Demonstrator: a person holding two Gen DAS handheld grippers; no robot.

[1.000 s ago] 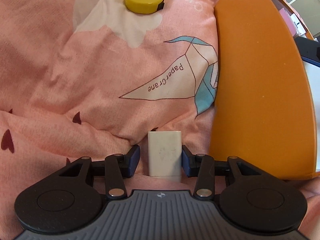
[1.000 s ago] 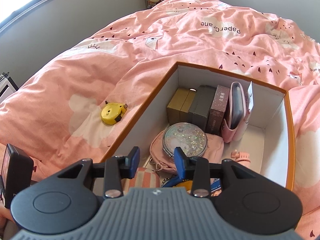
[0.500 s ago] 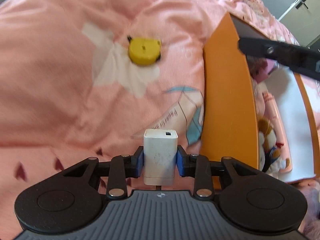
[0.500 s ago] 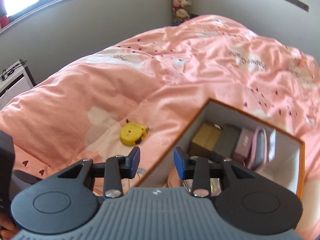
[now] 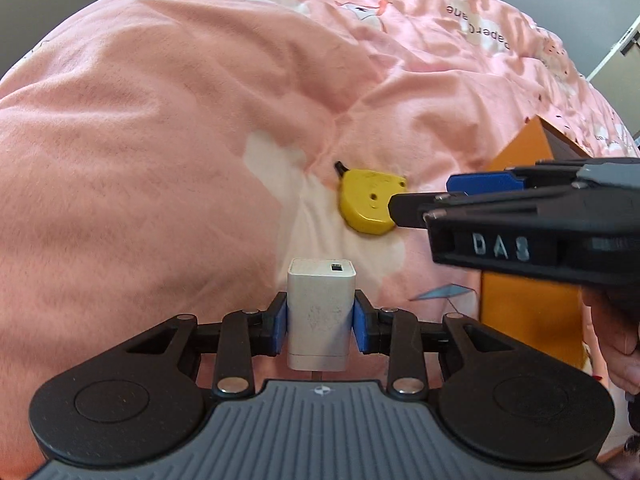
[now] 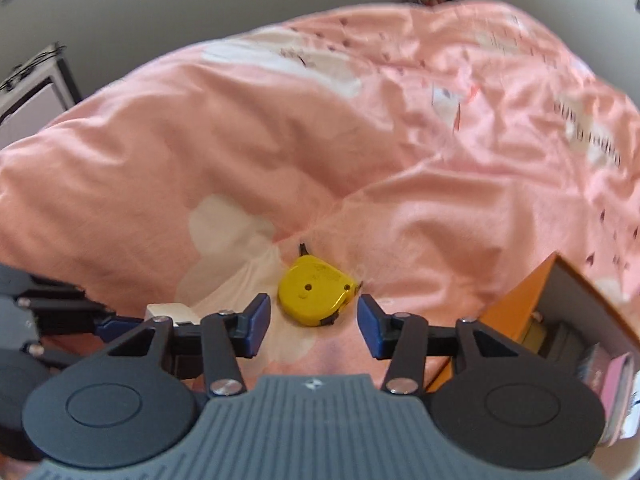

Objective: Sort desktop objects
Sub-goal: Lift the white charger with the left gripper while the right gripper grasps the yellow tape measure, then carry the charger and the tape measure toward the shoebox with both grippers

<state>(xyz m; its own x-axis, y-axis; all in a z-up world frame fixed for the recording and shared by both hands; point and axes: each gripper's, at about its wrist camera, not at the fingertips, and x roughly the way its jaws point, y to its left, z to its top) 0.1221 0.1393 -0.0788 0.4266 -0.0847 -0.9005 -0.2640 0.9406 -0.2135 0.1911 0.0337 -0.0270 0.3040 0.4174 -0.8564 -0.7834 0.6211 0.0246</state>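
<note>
My left gripper (image 5: 320, 322) is shut on a white charger block (image 5: 321, 312) and holds it above the pink duvet. A yellow tape measure (image 5: 368, 202) lies on a white patch of the duvet ahead of it. My right gripper (image 6: 313, 326) is open, with the tape measure (image 6: 314, 296) just beyond and between its fingertips. In the left wrist view the right gripper (image 5: 520, 216) reaches in from the right, beside the tape measure. The left gripper and the charger (image 6: 170, 312) show at the left of the right wrist view.
An orange-sided box (image 6: 516, 308) holding several items stands at the right; its wall shows in the left wrist view (image 5: 524, 316). The pink duvet (image 5: 160, 160) lies in soft folds. A grey wall and a cabinet (image 6: 32, 92) lie beyond the bed.
My left gripper closed on the charger and lifted it off the duvet. My right gripper left the box, moved left to the tape measure and opened wider.
</note>
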